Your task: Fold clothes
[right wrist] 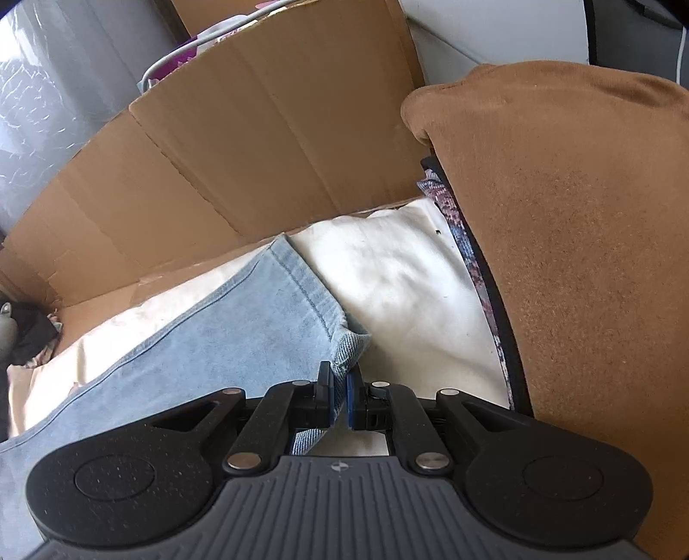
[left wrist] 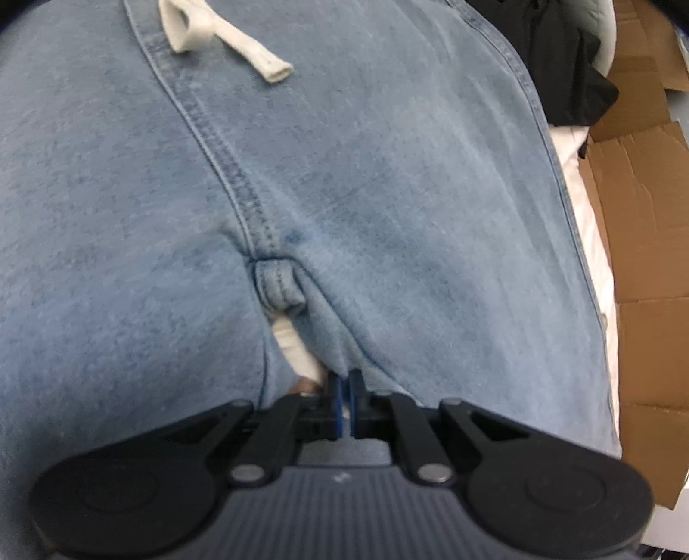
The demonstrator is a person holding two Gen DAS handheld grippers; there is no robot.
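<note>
**Two thin pinches on the denim, and plenty that could slip**

Cardboard panels (right wrist: 241, 142) are walling in a white padded sheet (right wrist: 387, 275), and on that sheet the light-blue denim trousers (left wrist: 387, 194) are lying spread out, filling nearly the whole left wrist view. A white drawstring (left wrist: 228, 38) is resting on the cloth near the waist end.

The left claw (left wrist: 343, 390) is clamping together on a small fold of denim at the crotch seam, where the fabric is bunching into a knot just ahead of the tips. A strip of white cloth is showing right beside the left pad; whether it is caught in the grip too, I cannot tell. If it is, lifting would likely drag the sheet or lining along and spoil the fold.

The right claw (right wrist: 340, 387) is closing on the frayed hem corner of a trouser leg (right wrist: 241, 327). That bite is looking shallow, so heavy denim may pull out once the leg is being carried over.

A brown garment (right wrist: 581, 258) is lying close on the right with a patterned cloth (right wrist: 469, 250) under its edge; a wide swing could snag either. The loose drawstring may also end up trapped inside the fold.
</note>
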